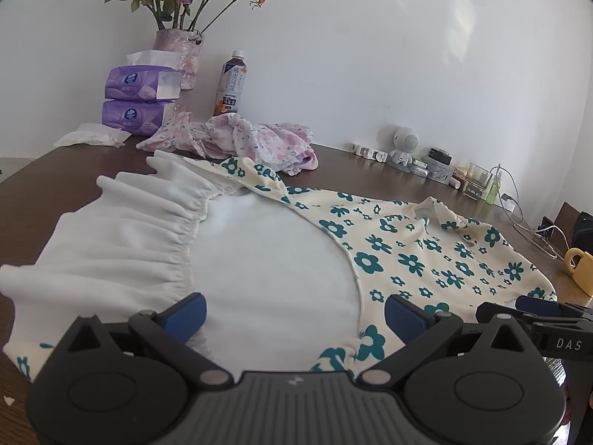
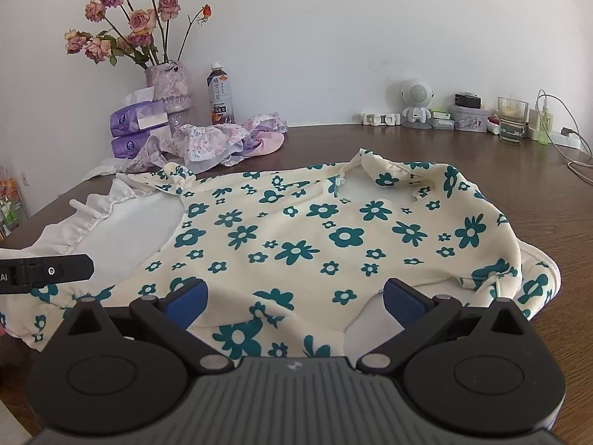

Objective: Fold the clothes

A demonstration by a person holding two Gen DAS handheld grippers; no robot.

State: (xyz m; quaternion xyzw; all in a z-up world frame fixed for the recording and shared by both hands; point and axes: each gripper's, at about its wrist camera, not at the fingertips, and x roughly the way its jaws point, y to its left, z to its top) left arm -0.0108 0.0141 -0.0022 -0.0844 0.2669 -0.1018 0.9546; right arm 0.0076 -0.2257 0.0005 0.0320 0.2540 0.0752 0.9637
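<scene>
A cream garment with teal flowers (image 2: pixel 296 233) lies spread on the brown table (image 2: pixel 481 170), with its white lining (image 1: pixel 267 259) and gathered white ruffle (image 1: pixel 122 230) turned up on the left. My left gripper (image 1: pixel 294 315) hovers open over the near hem, above the white lining. My right gripper (image 2: pixel 296 306) is open too, low over the flowered near edge, with nothing held between its blue pads (image 2: pixel 404 302). Each gripper's tip shows at the side of the other's view. A second, pink floral garment (image 1: pixel 241 137) lies crumpled behind.
At the back left stand a vase of dried roses (image 2: pixel 168 85), two purple tissue packs (image 1: pixel 137 100) and a drink bottle (image 2: pixel 220 94). Along the wall sit a small white robot figure (image 2: pixel 417 102), a glass (image 2: pixel 513 118) and cables. A yellow mug (image 1: pixel 582 267) is at the right.
</scene>
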